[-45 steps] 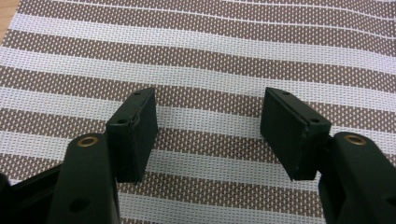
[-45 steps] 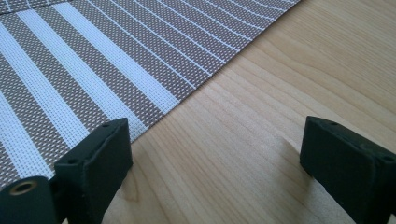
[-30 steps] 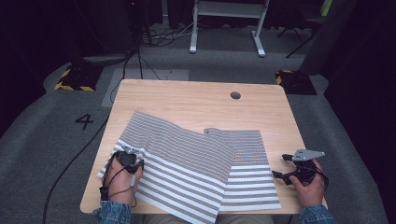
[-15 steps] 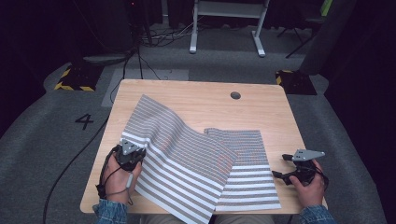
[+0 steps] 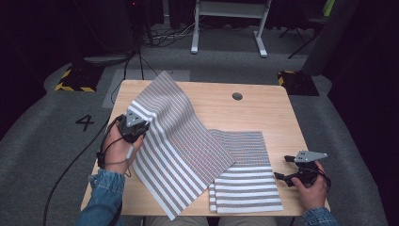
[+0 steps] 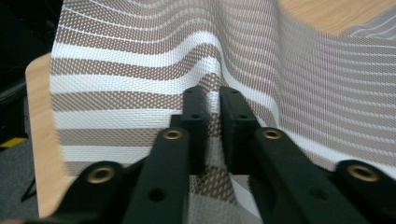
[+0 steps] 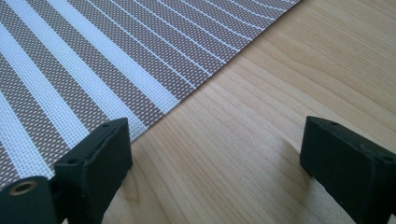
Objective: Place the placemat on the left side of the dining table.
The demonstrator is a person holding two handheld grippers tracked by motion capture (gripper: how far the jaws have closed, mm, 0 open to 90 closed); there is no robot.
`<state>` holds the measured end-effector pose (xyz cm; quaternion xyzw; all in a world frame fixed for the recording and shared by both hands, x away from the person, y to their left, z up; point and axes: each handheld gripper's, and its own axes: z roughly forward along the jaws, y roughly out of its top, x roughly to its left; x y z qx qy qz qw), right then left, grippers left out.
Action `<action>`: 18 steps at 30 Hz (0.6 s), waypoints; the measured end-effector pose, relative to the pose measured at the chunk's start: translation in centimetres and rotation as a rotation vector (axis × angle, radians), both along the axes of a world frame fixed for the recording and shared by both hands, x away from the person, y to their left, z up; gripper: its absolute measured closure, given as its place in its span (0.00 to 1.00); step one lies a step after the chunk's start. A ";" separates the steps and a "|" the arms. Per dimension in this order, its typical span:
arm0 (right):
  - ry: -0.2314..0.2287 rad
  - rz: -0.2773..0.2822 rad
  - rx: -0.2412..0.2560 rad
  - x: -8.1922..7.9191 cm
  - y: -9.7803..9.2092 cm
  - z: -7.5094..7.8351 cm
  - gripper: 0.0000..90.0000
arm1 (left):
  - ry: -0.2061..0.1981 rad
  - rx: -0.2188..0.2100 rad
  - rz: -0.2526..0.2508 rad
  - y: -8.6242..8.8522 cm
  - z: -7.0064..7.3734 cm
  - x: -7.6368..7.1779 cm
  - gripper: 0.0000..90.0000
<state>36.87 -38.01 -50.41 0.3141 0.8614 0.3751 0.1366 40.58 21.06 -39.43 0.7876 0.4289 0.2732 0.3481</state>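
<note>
Pinching the left edge of the upper striped placemat (image 5: 179,141), the left gripper (image 5: 133,126) has its jaws clamped on the mesh; in the left gripper view the two black pads meet on a fold of the weave (image 6: 212,121) with only fabric between them. That side of the mat is lifted off the table (image 5: 221,108) and curls upward, its far corner raised toward the back-left of the tabletop, while its near corner hangs past the front edge. Lower right part of it lies on top of a second striped placemat (image 5: 249,183), which sits flat on the front right of the table. Right gripper (image 5: 296,172) sits at the table's front right, just beside the flat mat's right edge, jaws spread wide and holding nothing; right gripper view shows bare wood (image 7: 261,116) between the pads, mat edge (image 7: 93,70) near the left pad. A round hole (image 5: 237,96) sits in the tabletop toward the back.
</note>
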 end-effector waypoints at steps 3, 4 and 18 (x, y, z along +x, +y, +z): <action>0.000 0.000 0.000 0.0 0.0 0.0 0.10 | -0.045 -0.014 0.029 -0.6 -0.5 1.6 0.52; -0.001 0.000 0.000 0.0 0.0 0.0 0.10 | -0.051 -0.008 0.031 -1.0 -0.7 1.6 0.48; 0.001 0.001 0.000 0.0 0.0 0.0 0.10 | 0.126 -0.155 -0.092 -5.5 -3.9 -9.2 0.39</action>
